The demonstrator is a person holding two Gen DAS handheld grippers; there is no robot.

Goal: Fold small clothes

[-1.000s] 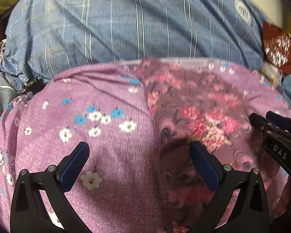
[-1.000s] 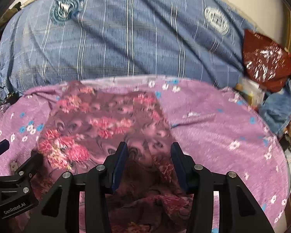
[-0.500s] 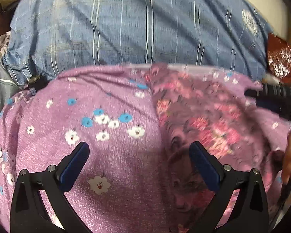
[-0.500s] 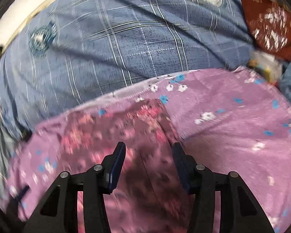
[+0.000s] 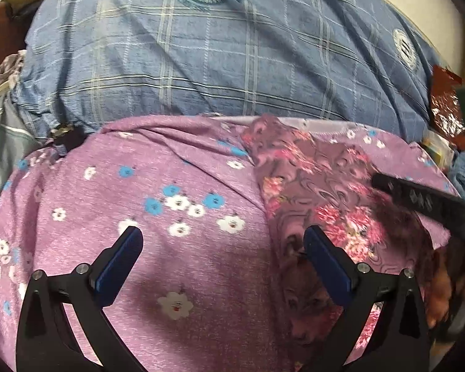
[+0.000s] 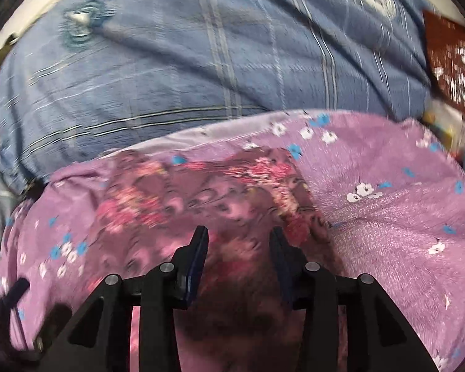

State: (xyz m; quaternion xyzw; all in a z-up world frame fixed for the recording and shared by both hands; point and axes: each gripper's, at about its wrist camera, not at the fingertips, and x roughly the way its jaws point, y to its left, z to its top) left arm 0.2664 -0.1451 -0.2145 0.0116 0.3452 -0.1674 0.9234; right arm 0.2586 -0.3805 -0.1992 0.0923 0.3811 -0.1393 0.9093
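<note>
The right tool point(image 6: 237, 248) has just narrowed its jaws, empty, swinging above the floral garment point(image 6: 176, 204). The left tool point(image 5: 223, 254) hovers released; no fold is started.

Dark floral-print garment point(image 5: 319, 192) lies spread on the purple flower-dotted bedsheet point(image 5: 170, 223), toward its right side in the left wrist view. Behind both, the big blue plaid pillow point(image 5: 220, 62) runs across the far edge of the sheet. Red-brown crinkled plastic bag point(image 6: 449, 59) sits right of the pillow. Left gripper point(image 5: 223, 257) hangs over the sheet at the garment's left edge; right gripper point(image 6: 238, 257) over the garment's near part.
</note>
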